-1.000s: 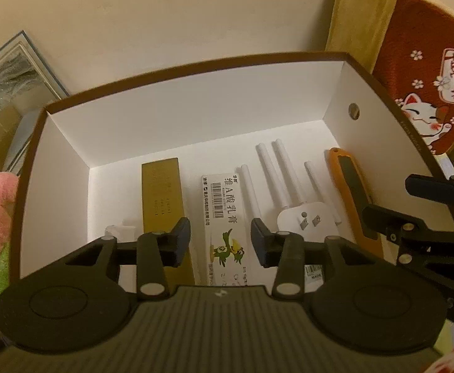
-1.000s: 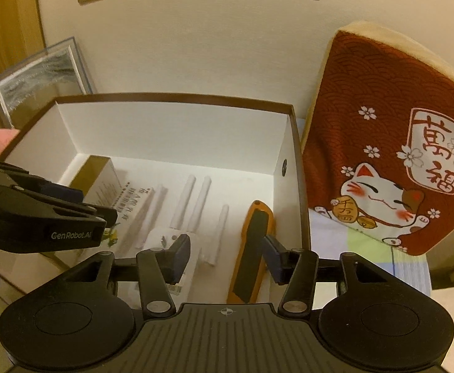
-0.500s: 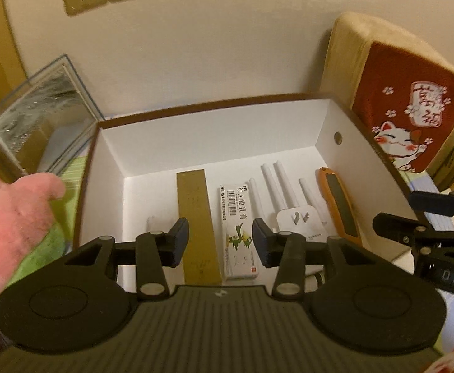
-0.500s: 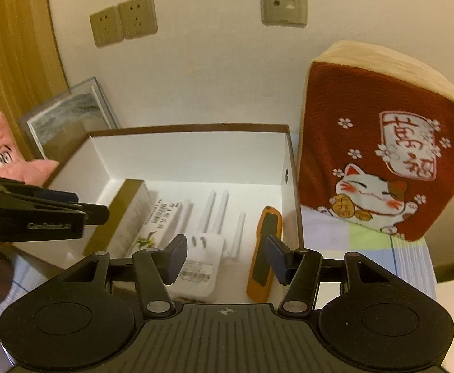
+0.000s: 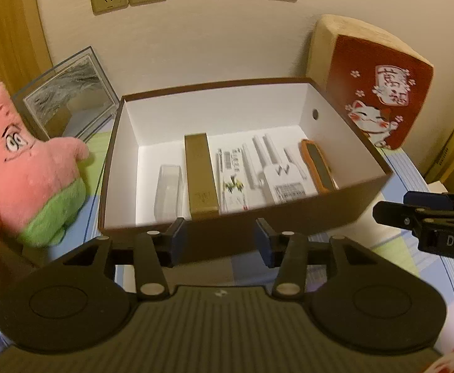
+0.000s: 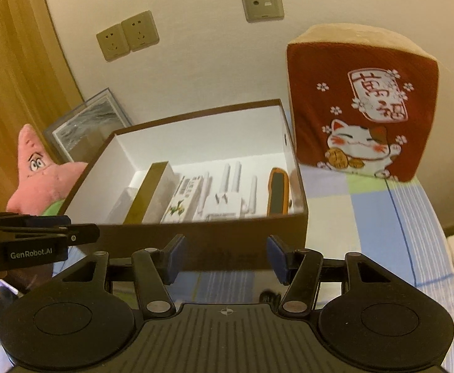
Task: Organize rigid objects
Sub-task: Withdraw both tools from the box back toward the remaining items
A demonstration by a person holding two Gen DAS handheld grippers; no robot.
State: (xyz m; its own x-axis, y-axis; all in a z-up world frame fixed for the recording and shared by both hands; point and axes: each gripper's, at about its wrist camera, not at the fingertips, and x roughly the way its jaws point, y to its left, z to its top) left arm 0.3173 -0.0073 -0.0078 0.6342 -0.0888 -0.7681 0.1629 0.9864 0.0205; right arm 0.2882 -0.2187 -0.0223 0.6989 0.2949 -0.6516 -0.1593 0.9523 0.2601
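Your left hand-held gripper [image 5: 219, 237] hung wide and empty before the brown box [image 5: 289, 223]; your right hand-held gripper [image 6: 224, 259] did likewise. At 12 o'clock inside lay the gold box [image 5: 199, 174], white router [image 5: 281, 177] and orange case [image 5: 317, 166], side by side.

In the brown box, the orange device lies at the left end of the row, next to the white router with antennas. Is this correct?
Not quite. The orange device lies at the right end of the row in the brown box, beside the white router, as the left wrist view shows.
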